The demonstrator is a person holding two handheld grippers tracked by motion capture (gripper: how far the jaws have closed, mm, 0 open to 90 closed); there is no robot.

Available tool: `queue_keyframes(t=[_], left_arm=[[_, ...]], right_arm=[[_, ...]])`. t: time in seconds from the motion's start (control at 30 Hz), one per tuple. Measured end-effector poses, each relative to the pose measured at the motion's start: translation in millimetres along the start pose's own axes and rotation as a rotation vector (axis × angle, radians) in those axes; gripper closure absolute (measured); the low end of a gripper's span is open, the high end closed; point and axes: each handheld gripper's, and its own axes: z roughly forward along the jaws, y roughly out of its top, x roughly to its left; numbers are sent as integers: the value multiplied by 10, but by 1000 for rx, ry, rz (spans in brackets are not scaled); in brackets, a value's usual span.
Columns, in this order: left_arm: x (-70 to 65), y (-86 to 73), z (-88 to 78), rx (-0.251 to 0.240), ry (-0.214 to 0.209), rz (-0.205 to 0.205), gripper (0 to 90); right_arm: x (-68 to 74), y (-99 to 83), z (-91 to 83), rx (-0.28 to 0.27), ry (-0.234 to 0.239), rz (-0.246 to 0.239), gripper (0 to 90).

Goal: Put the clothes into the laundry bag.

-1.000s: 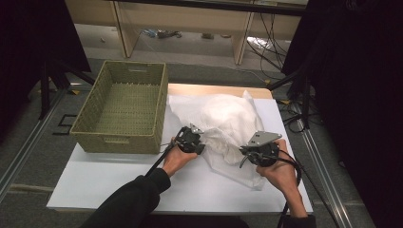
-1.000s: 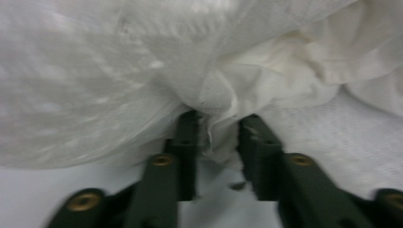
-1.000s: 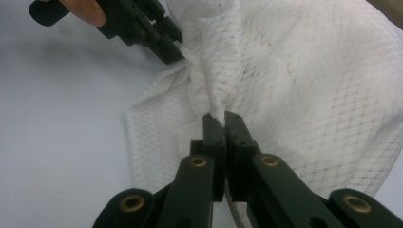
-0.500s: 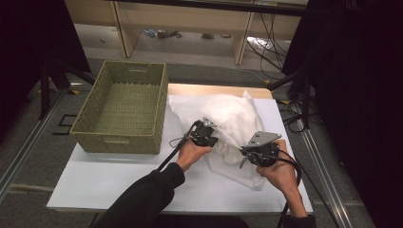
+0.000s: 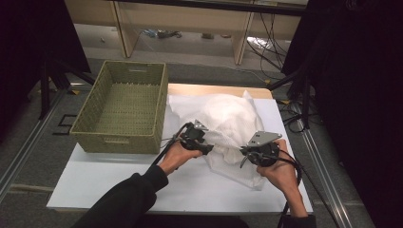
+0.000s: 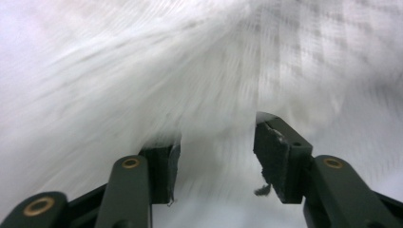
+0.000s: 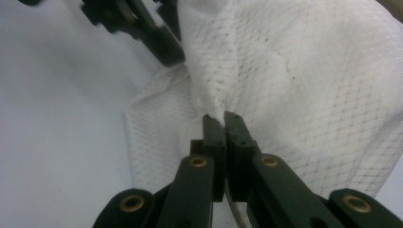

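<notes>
Left gripper point(image 5: 205, 148) risen, jaws just spread, right gripper point(image 7: 223, 116) pinching mesh bag point(image 5: 228, 121), white table point(image 5: 119, 175).

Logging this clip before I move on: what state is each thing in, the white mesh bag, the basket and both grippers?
White mesh bag: bunched in a heap on the table, one fold pinched.
Woven basket: upright, empty, left of the bag.
Left gripper: jaws apart, just been opening, mesh close ahead, nothing pressed.
Right gripper: shut on a fold of the bag.
Table: white top, carrying bag and basket.
</notes>
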Motion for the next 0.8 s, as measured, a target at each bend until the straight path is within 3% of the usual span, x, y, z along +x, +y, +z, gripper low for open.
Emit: queue_keyframes(t=[0.03,0.17,0.23,0.3,0.37,0.47,0.57,0.6,0.7,0.8], left_arm=[[16,-40,-28,11,2,16,555],[117,-236,-41,52,16,-3,665],[162,-300,19,52,35,-35,680],[184,-304,64,47,47,-36,663],[181,-283,120,26,71,-71,605],[182,-239,195,12,101,-84,565],[219,-193,274,-8,146,-99,555],[248,-176,305,-16,140,-103,583],[276,-167,341,-13,130,-102,791],[285,-183,247,15,98,-66,839]], right_arm=[[3,2,4,0,-7,6,899],[-3,-6,9,1,-13,3,898],[-3,-6,8,1,-18,7,899],[-3,-6,9,1,-12,2,898],[-7,-4,10,-3,-16,-4,898],[-8,-6,7,-3,-15,-5,899],[-3,-8,8,0,-14,2,898],[-2,-9,13,0,-12,1,898],[-8,-7,17,-3,-13,-9,898],[-19,-12,12,-8,-16,-7,898]])
